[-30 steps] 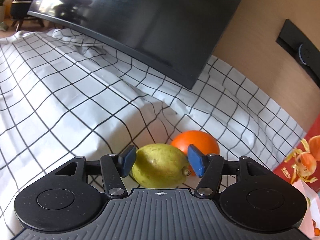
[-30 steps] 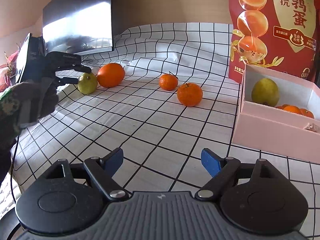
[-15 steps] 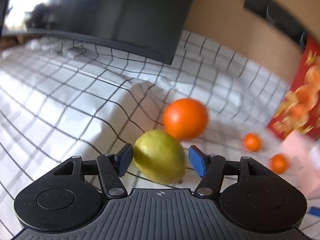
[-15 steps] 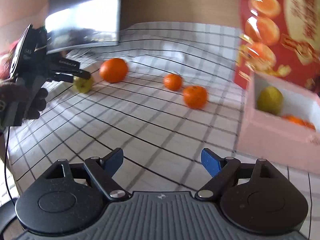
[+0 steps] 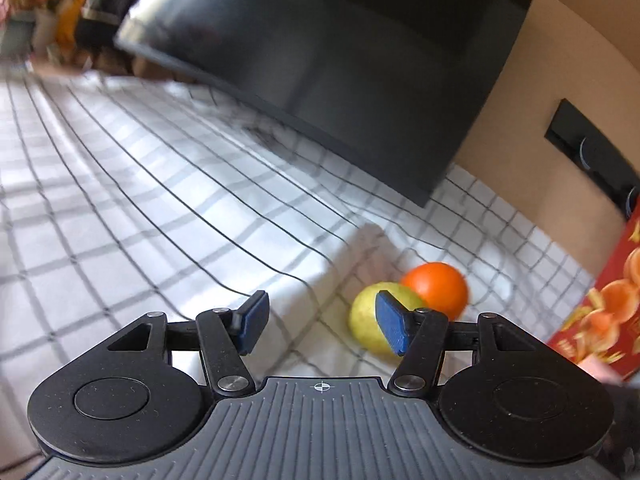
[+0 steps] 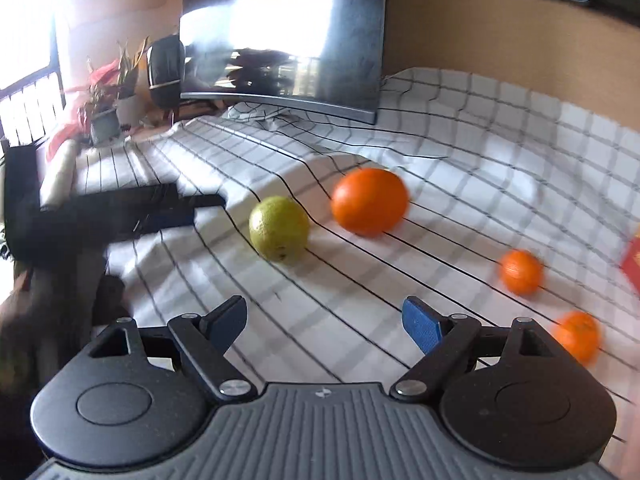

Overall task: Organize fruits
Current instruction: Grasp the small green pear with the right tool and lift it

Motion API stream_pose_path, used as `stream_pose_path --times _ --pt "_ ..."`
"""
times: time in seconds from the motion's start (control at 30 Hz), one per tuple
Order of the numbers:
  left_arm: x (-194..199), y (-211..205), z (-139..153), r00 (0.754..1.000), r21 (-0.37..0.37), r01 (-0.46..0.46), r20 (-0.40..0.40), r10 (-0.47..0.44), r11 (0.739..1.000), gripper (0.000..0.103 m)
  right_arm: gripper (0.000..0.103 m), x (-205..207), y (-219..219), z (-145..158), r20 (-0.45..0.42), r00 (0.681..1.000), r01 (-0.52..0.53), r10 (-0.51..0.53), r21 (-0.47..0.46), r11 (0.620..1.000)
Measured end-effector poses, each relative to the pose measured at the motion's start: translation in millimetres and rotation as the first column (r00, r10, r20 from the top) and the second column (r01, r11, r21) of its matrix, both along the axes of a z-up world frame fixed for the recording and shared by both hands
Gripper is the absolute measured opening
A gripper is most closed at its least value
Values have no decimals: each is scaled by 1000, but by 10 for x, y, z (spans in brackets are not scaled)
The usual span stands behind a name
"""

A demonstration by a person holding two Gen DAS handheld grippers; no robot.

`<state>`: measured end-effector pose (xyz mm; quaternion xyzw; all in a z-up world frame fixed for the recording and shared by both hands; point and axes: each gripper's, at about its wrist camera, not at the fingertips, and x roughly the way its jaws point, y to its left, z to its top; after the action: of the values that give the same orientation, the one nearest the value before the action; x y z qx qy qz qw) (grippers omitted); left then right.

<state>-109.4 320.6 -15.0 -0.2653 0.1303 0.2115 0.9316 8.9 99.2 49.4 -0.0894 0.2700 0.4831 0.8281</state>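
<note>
Left wrist view shows the left gripper (image 5: 318,322) with jaws apart, just narrowed, on nothing; the pear (image 5: 370,320) lies beyond its right pad, touching the big orange (image 5: 436,290).

Right wrist view has the right gripper (image 6: 324,322) equally agape and empty, and alone shows two small oranges (image 6: 520,271) further right, so four fruits appear left on the checked cloth (image 6: 500,168).

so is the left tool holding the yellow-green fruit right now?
No. The left tool is open with only tablecloth between its fingers, and the yellow-green fruit lies free on the cloth.

no text can be read; the red package (image 5: 600,320) at the right edge shows only blurred orange and gold print
</note>
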Motion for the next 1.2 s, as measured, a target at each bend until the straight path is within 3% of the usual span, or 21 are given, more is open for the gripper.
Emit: stream_pose_path --times 0.07,0.2,0.3,0.57,0.73,0.8,1.0,1.2 --pt "-68 -1 24 999 42 -33 5 33 999 64 85 71 249 -29 -20 1000 -2 2 9 1000" --pt "-184 26 86 997 88 -71 -19 73 994 64 86 115 696 -141 56 998 14 -13 -18 1000" --pt "-226 35 111 995 118 -93 -23 96 989 64 86 217 946 -203 49 999 21 -20 -33 999" --pt "-151 98 21 995 87 -72 -60 77 994 63 85 513 1347 -363 -44 998 42 -47 -100 994" --pt "-142 35 27 997 84 -49 -57 54 995 63 72 520 1356 -378 -26 999 42 -45 -104 994" --pt "-133 5 32 998 77 -32 -50 35 997 63 59 494 1337 -371 -15 999 33 -35 -109 993" --pt "-130 -85 20 997 -16 81 4 -81 997 63 58 414 1107 -328 -19 1000 22 -24 -113 993" --pt "56 -352 39 969 -50 248 -5 -248 968 63 56 220 278 -194 -74 997 15 -21 -77 997"
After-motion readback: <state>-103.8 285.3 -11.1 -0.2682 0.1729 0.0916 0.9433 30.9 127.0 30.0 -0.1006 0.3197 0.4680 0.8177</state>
